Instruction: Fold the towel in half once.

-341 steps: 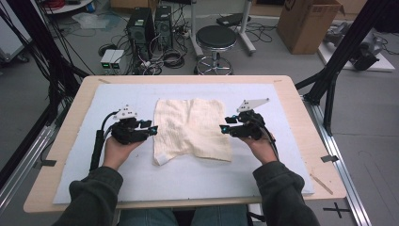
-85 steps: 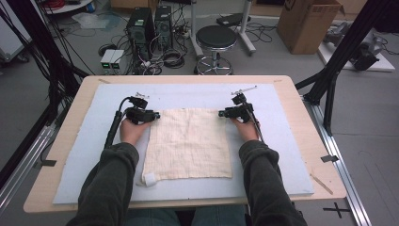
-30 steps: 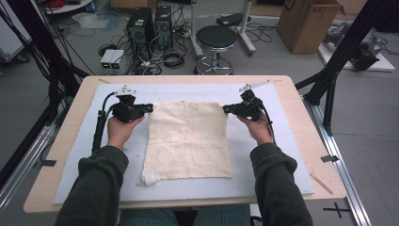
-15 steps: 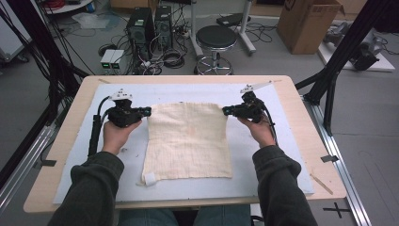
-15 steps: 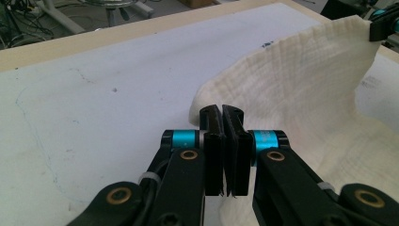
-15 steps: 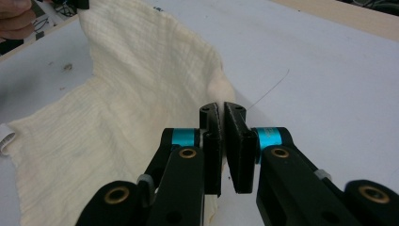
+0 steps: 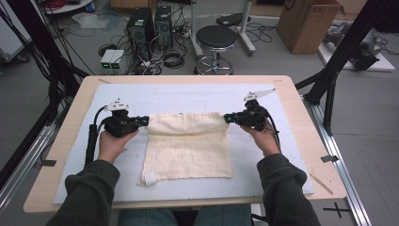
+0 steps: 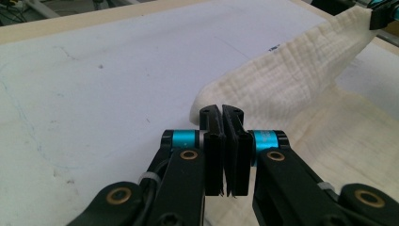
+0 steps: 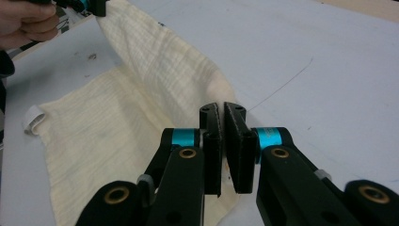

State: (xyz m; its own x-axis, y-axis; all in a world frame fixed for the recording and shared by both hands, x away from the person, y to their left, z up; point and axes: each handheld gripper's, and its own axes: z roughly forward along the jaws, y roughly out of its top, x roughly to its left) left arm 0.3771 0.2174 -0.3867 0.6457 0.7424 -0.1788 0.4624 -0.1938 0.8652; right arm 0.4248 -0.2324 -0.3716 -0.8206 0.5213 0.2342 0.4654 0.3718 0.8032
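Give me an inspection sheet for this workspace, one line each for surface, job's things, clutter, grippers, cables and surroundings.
Surface: wooden table with a pale blue mat on top.
Job's things: cream cloth, far edge lifted off the mat between the grippers, near part flat; white tag at its near left corner.
Clutter: thin wooden stick on the table's near right edge.
Grippers: left gripper and right gripper each shut on a far corner of the cloth.
Cables: black cable trailing from the left gripper.
Surroundings: stool, cardboard box, computer towers on the floor.
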